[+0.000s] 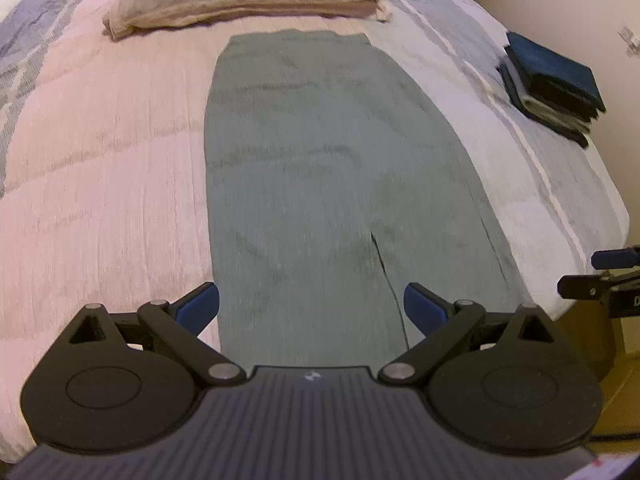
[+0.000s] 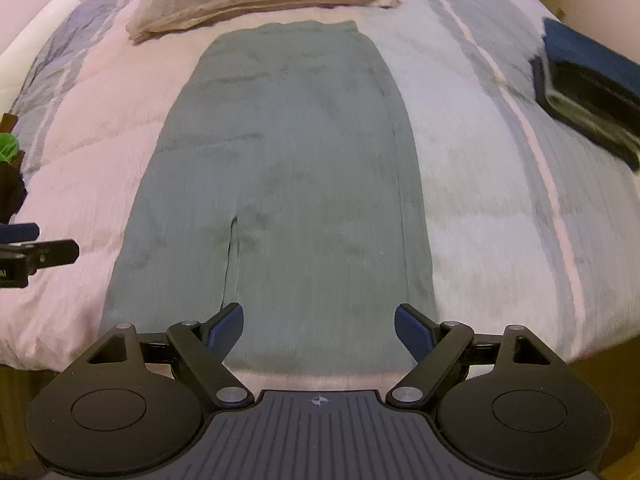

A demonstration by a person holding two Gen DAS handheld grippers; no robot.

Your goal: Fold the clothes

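A grey-green garment [image 1: 320,184] lies flat on the bed, folded into a long strip that runs away from me, with a short slit near its near end. The same garment [image 2: 288,184] fills the middle of the right wrist view. My left gripper [image 1: 312,308] hovers open over the garment's near left part, with nothing between its blue pads. My right gripper [image 2: 319,330] is open above the near right part, also holding nothing. Each gripper shows at the edge of the other's view: the right gripper [image 1: 600,276] and the left gripper [image 2: 36,248].
A folded beige blanket [image 1: 248,0] lies across the far end of the bed. A stack of folded dark clothes [image 1: 556,88] sits near the bed's right edge. The pink and pale blue quilt [image 1: 100,160] covers the bed; its near edge drops off just below the grippers.
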